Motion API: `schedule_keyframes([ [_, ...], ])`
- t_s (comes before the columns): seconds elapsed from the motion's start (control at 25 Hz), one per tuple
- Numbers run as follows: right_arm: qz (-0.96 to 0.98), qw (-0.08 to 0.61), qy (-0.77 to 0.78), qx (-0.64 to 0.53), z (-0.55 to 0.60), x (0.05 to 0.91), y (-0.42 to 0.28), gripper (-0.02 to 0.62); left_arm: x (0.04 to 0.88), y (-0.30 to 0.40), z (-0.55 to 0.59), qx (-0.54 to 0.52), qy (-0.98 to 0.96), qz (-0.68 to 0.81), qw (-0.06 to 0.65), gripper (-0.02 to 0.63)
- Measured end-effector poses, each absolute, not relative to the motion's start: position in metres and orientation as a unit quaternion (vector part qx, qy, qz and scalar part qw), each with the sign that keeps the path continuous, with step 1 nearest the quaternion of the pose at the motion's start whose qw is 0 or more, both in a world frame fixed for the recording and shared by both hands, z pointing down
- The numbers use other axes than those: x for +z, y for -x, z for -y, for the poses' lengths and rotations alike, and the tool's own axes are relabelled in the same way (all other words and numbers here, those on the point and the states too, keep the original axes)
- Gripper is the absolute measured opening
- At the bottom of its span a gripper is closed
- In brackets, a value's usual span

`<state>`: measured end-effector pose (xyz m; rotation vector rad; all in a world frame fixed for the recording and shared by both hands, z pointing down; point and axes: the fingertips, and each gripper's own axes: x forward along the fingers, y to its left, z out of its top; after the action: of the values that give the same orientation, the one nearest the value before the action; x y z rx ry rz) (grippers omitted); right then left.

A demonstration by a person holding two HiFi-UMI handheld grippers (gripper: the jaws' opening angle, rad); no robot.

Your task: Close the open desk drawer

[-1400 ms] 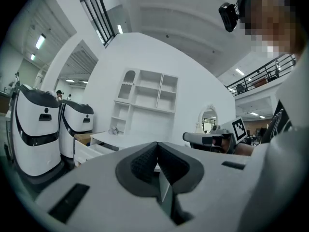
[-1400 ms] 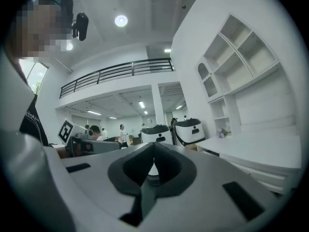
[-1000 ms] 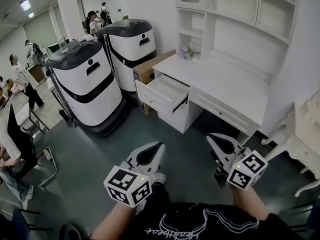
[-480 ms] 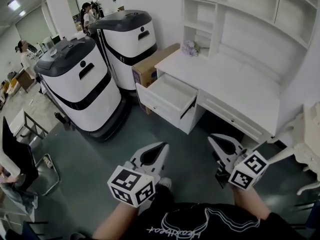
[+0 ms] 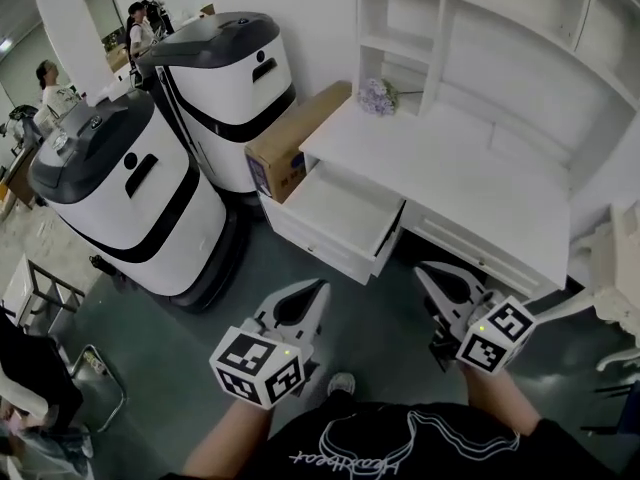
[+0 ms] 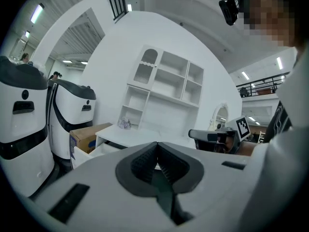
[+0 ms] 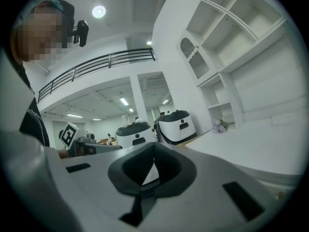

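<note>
The open white desk drawer (image 5: 338, 211) juts from the left end of the white desk (image 5: 470, 168), well ahead of our left gripper (image 5: 320, 287) and right gripper (image 5: 420, 269), touching neither. Both grippers are clenched on nothing, jaws pressed together. We cannot make out the drawer's handle, and the left gripper's body hides most of the drawer in its own view.

Black shirt (image 5: 400, 446), white lettering — white left gripper (image 5: 321, 288), right gripper (image 5: 421, 269), black-lined

Two white machines (image 5: 130, 208) (image 5: 225, 88), one cardboard box (image 5: 290, 136), one open drawer (image 5: 345, 210).
</note>
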<state>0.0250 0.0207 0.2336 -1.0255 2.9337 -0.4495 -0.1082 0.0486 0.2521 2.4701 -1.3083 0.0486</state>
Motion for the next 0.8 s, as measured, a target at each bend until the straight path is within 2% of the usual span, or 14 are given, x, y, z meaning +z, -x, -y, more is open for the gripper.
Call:
schedule_keyframes([
  [0.8,-0.910,-0.025,0.357,-0.211,0.076,0.317,-0.028,0.006,0.360,0.129,0.071,0.077,-0.861,0.452,0.222,0.003],
])
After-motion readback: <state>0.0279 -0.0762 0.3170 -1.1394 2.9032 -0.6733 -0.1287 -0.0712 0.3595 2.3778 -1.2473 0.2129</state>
